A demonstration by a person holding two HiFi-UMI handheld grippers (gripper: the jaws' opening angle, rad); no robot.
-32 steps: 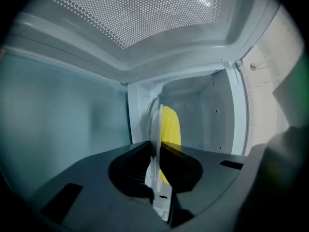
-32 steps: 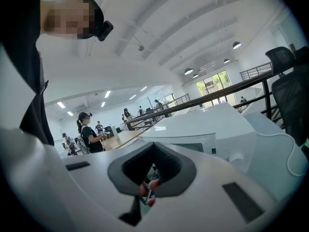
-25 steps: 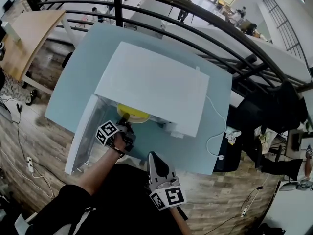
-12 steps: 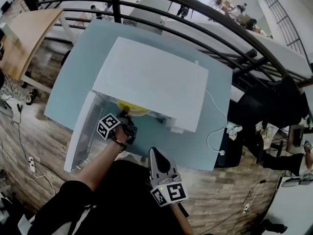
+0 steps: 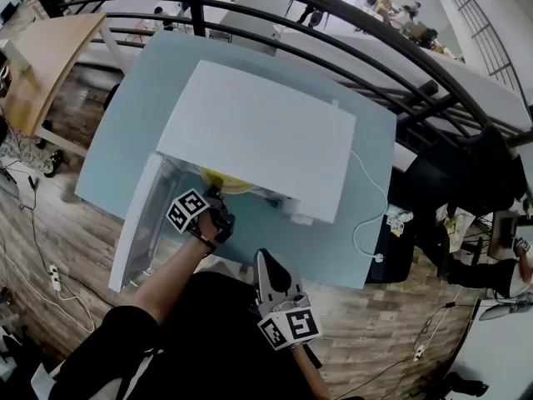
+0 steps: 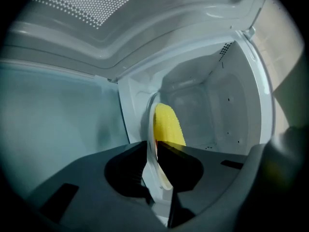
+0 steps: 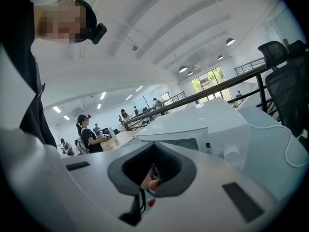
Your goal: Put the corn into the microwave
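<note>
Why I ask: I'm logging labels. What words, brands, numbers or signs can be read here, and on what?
No legible words, brands or numbers in any view.
Marker cube on left gripper: black-and-white square pattern, no letters.
Marker cube on right gripper: the same.
Microwave control panel: marks too small to read.

Corn (image 6: 169,127) on plate (image 6: 150,163), inside microwave (image 5: 258,132) atop table (image 5: 141,98)
</note>
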